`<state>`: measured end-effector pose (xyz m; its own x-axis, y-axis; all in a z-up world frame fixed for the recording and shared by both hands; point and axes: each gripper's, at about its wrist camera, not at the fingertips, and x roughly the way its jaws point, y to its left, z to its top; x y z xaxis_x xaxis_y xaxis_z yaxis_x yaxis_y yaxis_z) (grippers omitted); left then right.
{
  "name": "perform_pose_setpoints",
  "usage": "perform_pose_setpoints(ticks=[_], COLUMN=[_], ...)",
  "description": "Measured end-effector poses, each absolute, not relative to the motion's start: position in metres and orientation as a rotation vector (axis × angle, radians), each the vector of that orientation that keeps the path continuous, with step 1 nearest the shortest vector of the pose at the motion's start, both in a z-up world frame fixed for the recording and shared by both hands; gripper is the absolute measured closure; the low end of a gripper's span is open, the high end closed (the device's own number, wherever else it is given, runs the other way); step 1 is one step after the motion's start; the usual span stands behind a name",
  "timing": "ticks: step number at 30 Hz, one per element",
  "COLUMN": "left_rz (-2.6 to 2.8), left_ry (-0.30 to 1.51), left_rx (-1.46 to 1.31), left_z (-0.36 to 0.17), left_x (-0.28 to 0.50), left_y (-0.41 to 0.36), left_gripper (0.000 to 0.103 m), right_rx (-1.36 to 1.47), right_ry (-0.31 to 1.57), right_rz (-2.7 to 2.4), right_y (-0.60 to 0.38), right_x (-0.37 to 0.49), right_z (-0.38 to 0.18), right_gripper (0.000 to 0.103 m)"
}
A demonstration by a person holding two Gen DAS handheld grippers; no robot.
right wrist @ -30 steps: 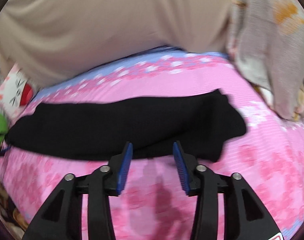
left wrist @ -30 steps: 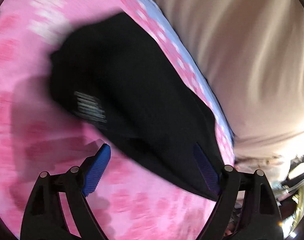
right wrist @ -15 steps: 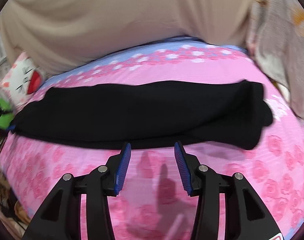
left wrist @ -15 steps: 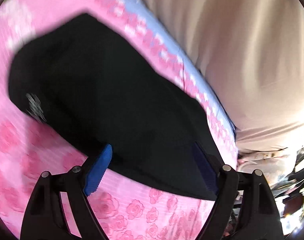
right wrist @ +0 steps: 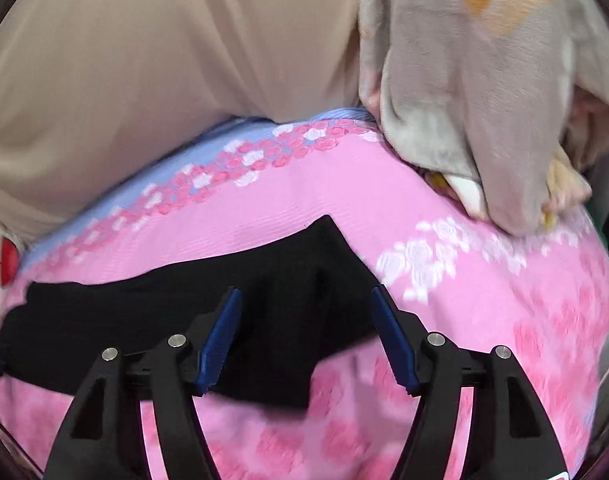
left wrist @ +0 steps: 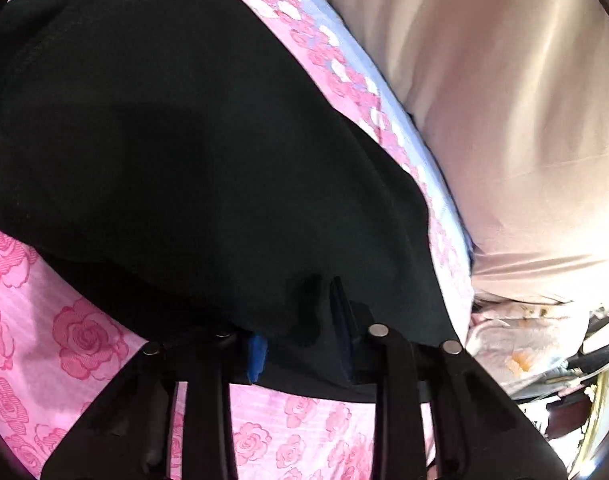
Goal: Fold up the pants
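Black pants (left wrist: 184,140) lie stretched across a pink rose-print bedsheet (left wrist: 84,340). In the left wrist view my left gripper (left wrist: 300,312) has its jaws closing on the near edge of the pants. A fold of black cloth is bunched between the pads and drapes over the left one. In the right wrist view one end of the pants (right wrist: 144,312) lies under my right gripper (right wrist: 306,292). Its jaws are closing slightly but still stand apart, with the cloth below and between the blue pads, which do not press on it.
A beige drape (right wrist: 144,60) hangs behind the bed's far edge. A grey plush blanket (right wrist: 484,100) with orange patches is heaped at the right end of the bed. A white and red cushion (right wrist: 0,256) sits at the left. Household clutter (left wrist: 564,380) lies beyond the bed.
The left gripper slid forward onto the pants' near edge and its wide jaws closed on the cloth. The right gripper travelled right along the pants to their end.
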<state>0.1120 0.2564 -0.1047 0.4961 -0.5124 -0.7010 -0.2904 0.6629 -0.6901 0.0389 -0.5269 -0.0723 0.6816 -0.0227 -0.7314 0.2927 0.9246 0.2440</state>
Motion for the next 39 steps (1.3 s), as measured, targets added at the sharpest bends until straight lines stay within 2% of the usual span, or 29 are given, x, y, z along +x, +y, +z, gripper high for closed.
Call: perform_pose_setpoints(ticks=[1, 2, 4, 6, 8, 10, 13, 14, 15, 17, 21, 22, 24, 26, 27, 28, 29, 30, 33, 36, 39], left_rz=[-0.158, -0.147, -0.158, -0.17, -0.174, -0.157, -0.14, -0.141, -0.135, -0.137, -0.14, -0.139, -0.145, -0.166, -0.173, -0.182, -0.189, -0.191, -0.213, -0.244, -0.23], left_ry=[1.083, 1.081, 1.056, 1.012, 0.991, 1.013, 1.055, 1.059, 1.068, 1.078, 1.074, 1.075, 1.079, 1.093, 1.098, 1.103, 1.101, 1.099, 1.024, 0.879, 0.864], left_rx=[-0.864, -0.849, -0.831, -0.791, -0.755, -0.722, -0.746, -0.754, -0.76, -0.783, -0.776, -0.775, -0.797, -0.863, -0.889, -0.916, -0.927, -0.909, -0.815, -0.674, -0.583], left_z=[-0.103, -0.1, -0.089, -0.07, -0.061, -0.066, -0.085, -0.089, -0.094, -0.099, -0.099, -0.099, -0.102, -0.11, -0.114, -0.117, -0.116, -0.11, -0.07, -0.017, -0.015], left_x=[0.114, 0.116, 0.121, 0.122, 0.12, 0.116, 0.105, 0.105, 0.103, 0.1, 0.097, 0.098, 0.098, 0.099, 0.098, 0.099, 0.101, 0.108, 0.129, 0.131, 0.121], left_y=[0.255, 0.255, 0.254, 0.248, 0.242, 0.239, 0.245, 0.245, 0.246, 0.25, 0.251, 0.25, 0.252, 0.257, 0.26, 0.264, 0.265, 0.263, 0.251, 0.236, 0.229], left_gripper=[0.097, 0.098, 0.099, 0.099, 0.099, 0.099, 0.099, 0.099, 0.098, 0.098, 0.098, 0.098, 0.098, 0.098, 0.099, 0.099, 0.099, 0.1, 0.1, 0.1, 0.1], right_rx=[0.368, 0.378, 0.299, 0.199, 0.1, 0.028, 0.003, 0.037, 0.091, 0.231, 0.55, 0.594, 0.594, 0.664, 0.694, 0.739, 0.786, 0.811, 0.594, 0.347, 0.156], right_ry=[0.845, 0.888, 0.834, 0.635, 0.538, 0.595, 0.855, 0.915, 0.94, 0.902, 0.841, 0.856, 0.906, 0.929, 0.887, 0.875, 0.877, 0.877, 0.781, 0.476, 0.447], right_rz=[-0.127, -0.07, -0.073, -0.047, -0.074, -0.105, -0.168, -0.175, -0.173, -0.181, -0.081, -0.086, -0.146, -0.154, -0.153, -0.119, -0.07, -0.056, -0.117, -0.07, -0.142], right_y=[-0.531, -0.528, -0.516, -0.498, -0.484, -0.481, -0.49, -0.493, -0.497, -0.502, -0.519, -0.521, -0.524, -0.529, -0.532, -0.536, -0.536, -0.535, -0.521, -0.494, -0.485], right_x=[0.053, 0.07, 0.085, 0.071, 0.047, 0.035, 0.021, 0.014, 0.005, -0.016, -0.029, -0.025, -0.014, -0.007, -0.008, -0.004, 0.003, 0.009, 0.035, 0.033, 0.03], right_z=[-0.081, -0.085, -0.063, -0.009, 0.018, 0.004, -0.066, -0.082, -0.09, -0.087, -0.08, -0.085, -0.098, -0.113, -0.116, -0.119, -0.124, -0.125, -0.082, 0.006, 0.01], right_gripper=[0.089, 0.097, 0.097, 0.097, 0.096, 0.09, 0.083, 0.078, 0.069, 0.053, 0.049, 0.048, 0.036, 0.036, 0.051, 0.076, 0.096, 0.096, 0.097, 0.097, 0.097])
